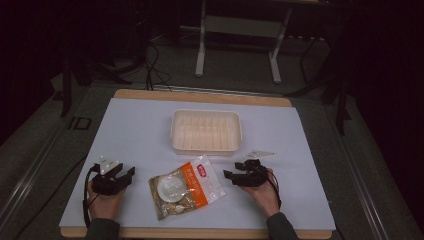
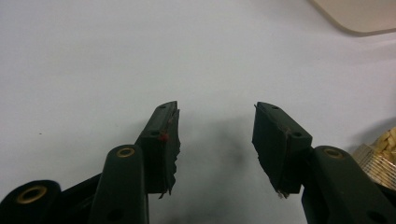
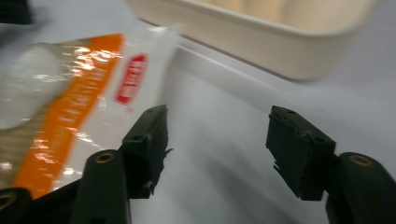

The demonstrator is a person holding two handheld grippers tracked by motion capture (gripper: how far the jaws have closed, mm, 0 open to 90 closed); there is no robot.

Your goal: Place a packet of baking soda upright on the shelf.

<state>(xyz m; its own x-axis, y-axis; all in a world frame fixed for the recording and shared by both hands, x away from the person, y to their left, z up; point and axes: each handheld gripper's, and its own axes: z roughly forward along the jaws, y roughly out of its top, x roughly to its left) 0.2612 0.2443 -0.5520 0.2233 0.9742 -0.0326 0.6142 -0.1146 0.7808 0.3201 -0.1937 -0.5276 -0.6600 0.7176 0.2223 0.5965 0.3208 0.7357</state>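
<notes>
Presumably, with both the left gripper (image 1: pixel 129 173) and right gripper (image 1: pixel 229 175) spread and empty beside the snack packet (image 1: pixel 185 186) lying flat between them before the tray (image 1: pixel 206 146), the slick film could be pinched shallowly and slip.

Snack bag (image 1: pixel 186 186) between two open grippers

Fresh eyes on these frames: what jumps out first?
The orange-and-clear snack bag lies flat on the white table near its front edge. Behind it sits an empty cream tray. The left hand-held gripper and the right hand-held gripper flank the bag, both open with nothing between their jaws.
</notes>
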